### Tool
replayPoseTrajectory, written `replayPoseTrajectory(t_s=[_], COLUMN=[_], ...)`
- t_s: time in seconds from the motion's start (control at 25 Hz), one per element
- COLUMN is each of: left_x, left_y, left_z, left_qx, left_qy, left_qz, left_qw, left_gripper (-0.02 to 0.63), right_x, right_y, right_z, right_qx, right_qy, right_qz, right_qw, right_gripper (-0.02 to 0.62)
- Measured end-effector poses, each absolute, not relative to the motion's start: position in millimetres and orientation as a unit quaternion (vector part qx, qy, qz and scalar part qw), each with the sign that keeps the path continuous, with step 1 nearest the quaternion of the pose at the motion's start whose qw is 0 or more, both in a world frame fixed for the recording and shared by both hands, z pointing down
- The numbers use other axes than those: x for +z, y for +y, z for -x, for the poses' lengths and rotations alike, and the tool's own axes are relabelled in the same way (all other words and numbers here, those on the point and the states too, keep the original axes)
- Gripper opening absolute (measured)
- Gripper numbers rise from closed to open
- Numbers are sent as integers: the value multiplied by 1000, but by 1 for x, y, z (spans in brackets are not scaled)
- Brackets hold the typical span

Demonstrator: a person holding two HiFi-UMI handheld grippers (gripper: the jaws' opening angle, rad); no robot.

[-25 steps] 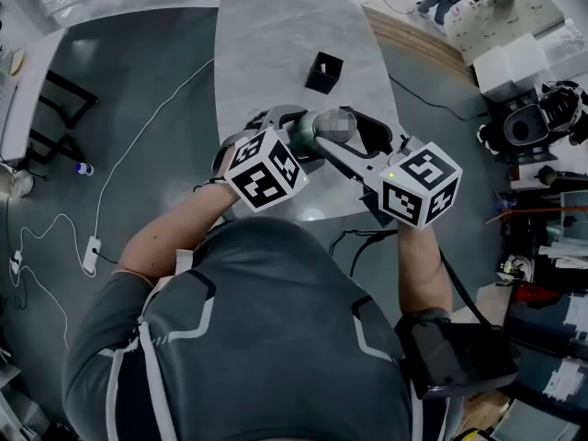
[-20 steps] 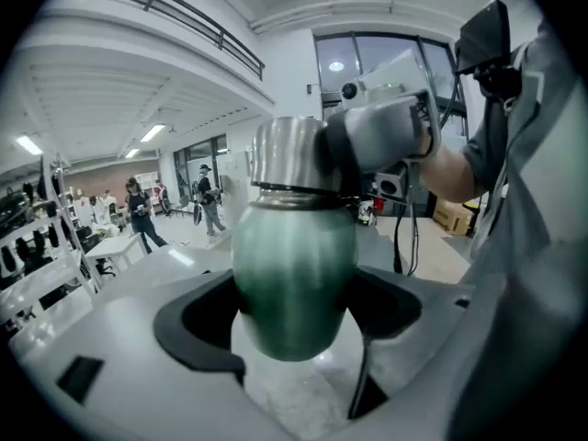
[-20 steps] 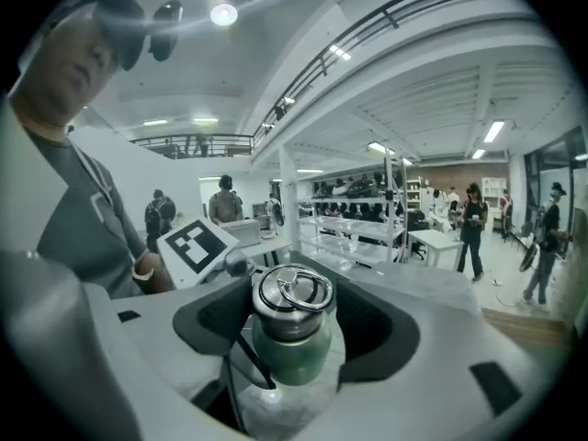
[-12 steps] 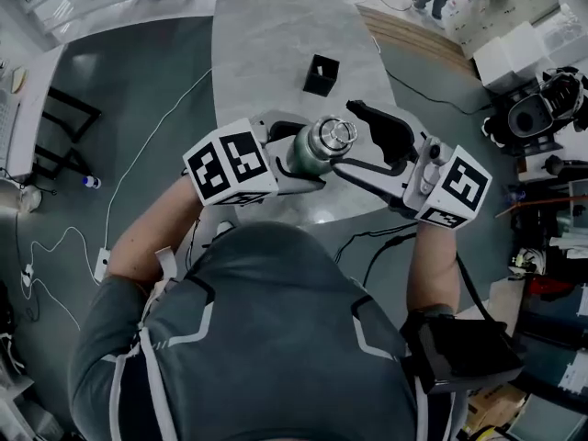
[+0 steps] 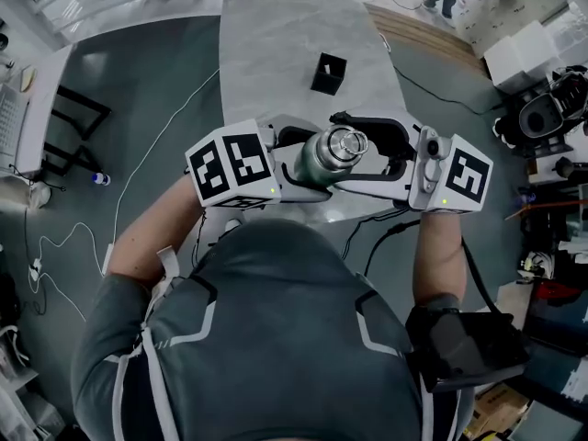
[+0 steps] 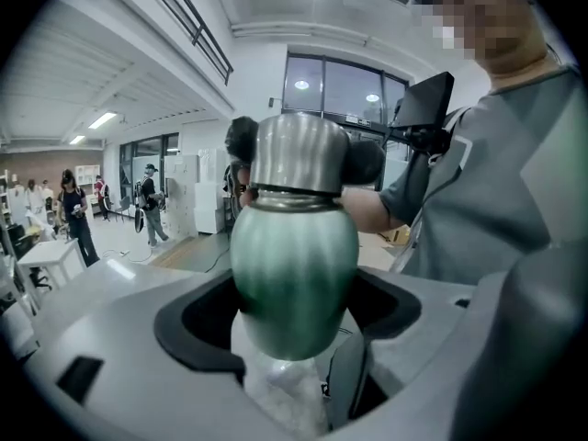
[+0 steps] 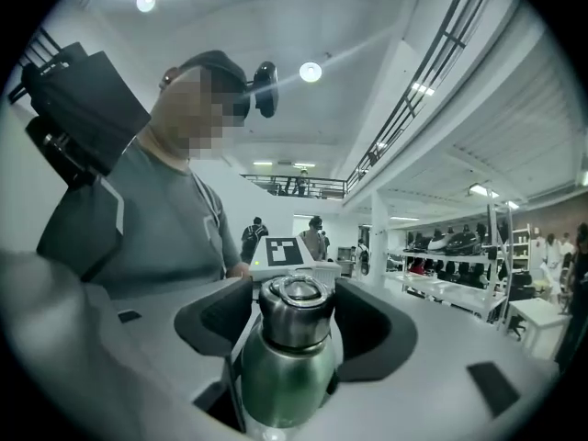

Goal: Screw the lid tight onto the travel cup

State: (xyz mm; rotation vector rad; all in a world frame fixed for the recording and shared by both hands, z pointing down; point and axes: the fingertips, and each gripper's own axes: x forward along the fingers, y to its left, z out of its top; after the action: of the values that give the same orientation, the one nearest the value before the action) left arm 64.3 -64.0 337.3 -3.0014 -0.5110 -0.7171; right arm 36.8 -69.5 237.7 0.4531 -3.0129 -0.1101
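Cup (image 5: 315, 161) held up above the tabletop (image 5: 285, 53), lid (image 5: 344, 141) ringed by loose jaws.
The left gripper (image 6: 294, 310) clamps the green body, long axis roughly upright across its jaws. The right gripper (image 7: 294, 324), nearer the lid, has just been closing slightly, its jaws apart round the lid, not pressing.

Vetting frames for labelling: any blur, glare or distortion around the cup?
Head view: sharp, even light, small glints on the lid. Left gripper view: travel cup soft, very close to the lens; heavy fisheye, dark corners. Right gripper view: cup and lid crisp, same fisheye.
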Motion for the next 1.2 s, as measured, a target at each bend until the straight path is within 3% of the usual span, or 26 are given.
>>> replayPoseTrajectory(t_s=[0.08, 0.48, 0.84, 1.2], left_x=[338, 343, 349, 355], left_y=[-65, -75, -80, -107], left_z=[-64, -63, -66, -71], left_qx=[-236, -254, -251, -255], left_qy=[-160, -130, -107, -16], left_qz=[958, 958, 962, 967], left_qw=[13, 25, 8, -4], left_gripper=[374, 374, 374, 374], right_x=[235, 233, 241, 247], right_y=[-70, -82, -87, -115], right_z=[-37, -43, -46, -58], right_qx=[-37, 4, 0, 19], right_qy=[-988, -985, -976, -927], right_qz=[-143, -173, -219, -376], right_qw=[41, 1, 14, -7], right_gripper=[267, 264, 264, 264])
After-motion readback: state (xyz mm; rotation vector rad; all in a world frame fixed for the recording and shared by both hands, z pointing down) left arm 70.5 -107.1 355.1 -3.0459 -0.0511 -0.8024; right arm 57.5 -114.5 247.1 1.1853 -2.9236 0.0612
